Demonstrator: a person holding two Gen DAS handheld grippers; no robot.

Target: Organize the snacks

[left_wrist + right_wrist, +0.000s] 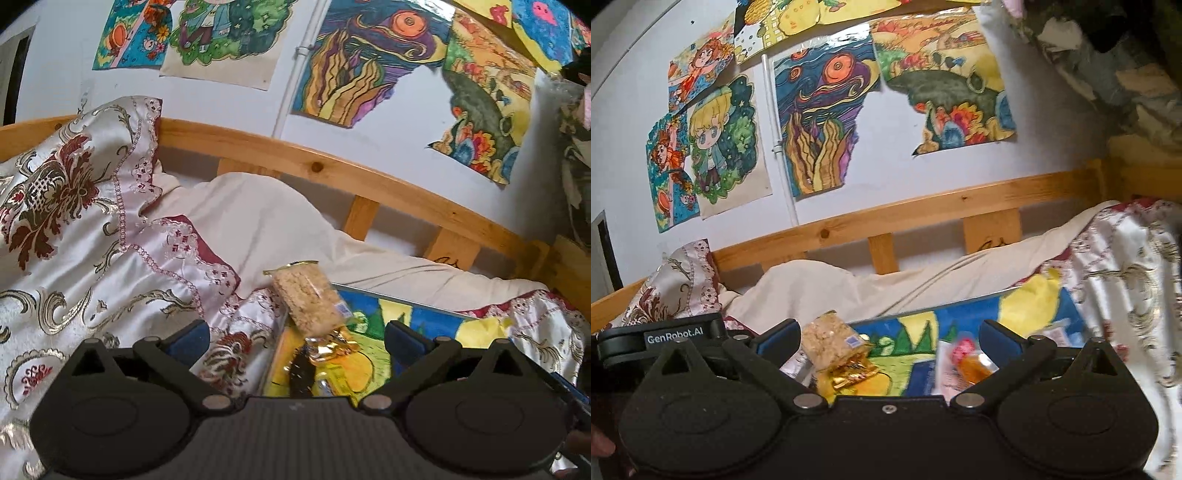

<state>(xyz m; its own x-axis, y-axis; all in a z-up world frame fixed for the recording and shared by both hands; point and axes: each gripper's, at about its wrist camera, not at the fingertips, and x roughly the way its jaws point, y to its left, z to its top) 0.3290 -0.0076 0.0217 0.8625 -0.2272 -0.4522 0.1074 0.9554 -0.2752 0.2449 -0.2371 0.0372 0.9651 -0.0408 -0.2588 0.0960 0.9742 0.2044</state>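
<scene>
Gaping empty, both sets of jaws — the rice-crisp packet (308,301) at twelve o'clock could be nudged off the painted board (402,325) onto soft bedding (122,266).

Both views were lit by soft, even daylight of moderate brightness; its source could not be placed. Shadows were faint and diffuse. Mild sheen showed on the satin bedcover (92,229) and the gold wrapper (849,374). Fisheye distortion bowed the wooden bed rail (332,162) and darkened the frame corners. The right wrist view showed motion blur across its right side, smearing the small packets (967,363). Near foreground hardware was dark and underexposed.
</scene>
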